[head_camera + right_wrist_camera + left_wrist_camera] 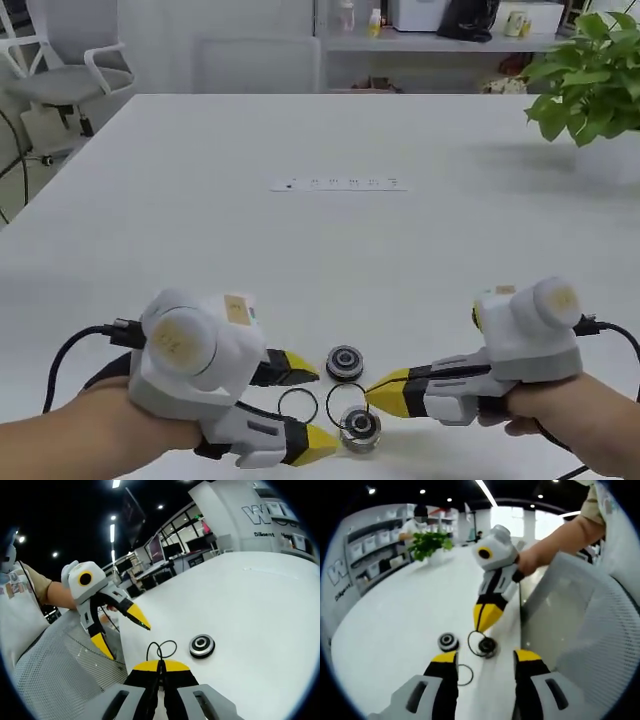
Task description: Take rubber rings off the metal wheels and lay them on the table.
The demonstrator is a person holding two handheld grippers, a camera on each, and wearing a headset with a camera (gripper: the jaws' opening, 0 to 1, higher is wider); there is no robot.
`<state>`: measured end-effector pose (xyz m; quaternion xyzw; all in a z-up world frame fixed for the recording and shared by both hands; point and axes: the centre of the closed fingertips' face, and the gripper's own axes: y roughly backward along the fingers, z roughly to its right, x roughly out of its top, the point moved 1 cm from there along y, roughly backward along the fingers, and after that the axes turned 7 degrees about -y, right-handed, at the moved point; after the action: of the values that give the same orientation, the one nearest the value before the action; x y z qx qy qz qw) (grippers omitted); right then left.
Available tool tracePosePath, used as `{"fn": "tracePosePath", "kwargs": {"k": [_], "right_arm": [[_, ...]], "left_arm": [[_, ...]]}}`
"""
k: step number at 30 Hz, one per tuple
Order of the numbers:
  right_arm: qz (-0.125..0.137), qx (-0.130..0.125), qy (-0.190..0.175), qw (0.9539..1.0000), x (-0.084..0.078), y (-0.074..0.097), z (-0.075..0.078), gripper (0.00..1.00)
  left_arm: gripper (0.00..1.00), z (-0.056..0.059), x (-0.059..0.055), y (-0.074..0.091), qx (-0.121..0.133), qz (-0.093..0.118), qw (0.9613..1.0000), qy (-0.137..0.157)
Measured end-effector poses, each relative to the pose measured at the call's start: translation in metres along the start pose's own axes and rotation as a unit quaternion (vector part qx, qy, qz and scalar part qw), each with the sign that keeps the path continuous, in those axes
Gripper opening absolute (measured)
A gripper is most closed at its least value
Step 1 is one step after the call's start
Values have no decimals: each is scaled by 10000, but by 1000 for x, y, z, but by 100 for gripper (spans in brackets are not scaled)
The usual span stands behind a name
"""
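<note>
- The right gripper [378, 393] has its jaws pressed together on a thin black rubber ring [345, 400], held at its yellow tips.
- That ring hangs just beside the near metal wheel [360, 425]; I cannot tell whether they touch.
- The left gripper [308, 402] is spread apart and holds nothing.
- A loose ring [297, 403] lies on the table [330, 250] by its jaws.
- The far wheel [345, 362] sits just beyond.

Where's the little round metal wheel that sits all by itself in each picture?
Head view: the lone round metal wheel is low centre, near the bottom edge.
Left gripper view: lower left of centre, just above a yellow tip of the left claw.
Right gripper view: right of centre.
Shared landmark: the thin black rubber ring pinched in the right claw, beside the wheel in all three.
</note>
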<state>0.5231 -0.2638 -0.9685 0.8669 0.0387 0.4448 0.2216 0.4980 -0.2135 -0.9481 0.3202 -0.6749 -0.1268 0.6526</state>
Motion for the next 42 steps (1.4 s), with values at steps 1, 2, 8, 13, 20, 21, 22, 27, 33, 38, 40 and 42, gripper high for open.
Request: {"fn": "tracePosePath", "kwargs": {"k": [1, 2, 8, 13, 20, 21, 22, 27, 33, 38, 40, 42], "right_arm": [[0, 10, 19, 10000, 3, -1, -1, 0], [-2, 16, 32, 10000, 4, -1, -2, 0], [-58, 64, 103, 9999, 14, -9, -4, 0], [-189, 85, 189, 9996, 18, -18, -4, 0], [-355, 66, 200, 9991, 18, -32, -2, 0], [-366, 69, 199, 9991, 19, -34, -2, 0], [-387, 62, 183, 9991, 19, -36, -2, 0], [-508, -11, 158, 9986, 16, -43, 1, 0], [-596, -74, 24, 9982, 13, -49, 6, 0], [-690, -116, -38, 9975, 11, -55, 6, 0], [-750, -139, -47, 9971, 9, -59, 7, 0], [-808, -158, -52, 9966, 7, -62, 7, 0]], "left_arm": [[45, -2, 0, 3, 42, 11, 10000, 24], [45, -4, 0, 6, 70, 21, 10000, 44], [51, -13, -5, 22, 273, 25, 9995, 174], [57, -18, -13, 34, 422, 5, 9988, 247], [62, -22, -21, 46, 578, -16, 9977, 351], [63, -23, -22, 47, 589, -16, 9976, 358], [64, -23, -22, 49, 607, -20, 9975, 366], [66, -25, -26, 55, 695, -25, 9967, 425], [69, -26, -30, 58, 745, -52, 9961, 476], [70, -25, -33, 61, 764, -65, 9957, 514], [70, -25, -34, 62, 774, -75, 9956, 522], [70, -26, -35, 63, 787, -73, 9954, 537]]}}
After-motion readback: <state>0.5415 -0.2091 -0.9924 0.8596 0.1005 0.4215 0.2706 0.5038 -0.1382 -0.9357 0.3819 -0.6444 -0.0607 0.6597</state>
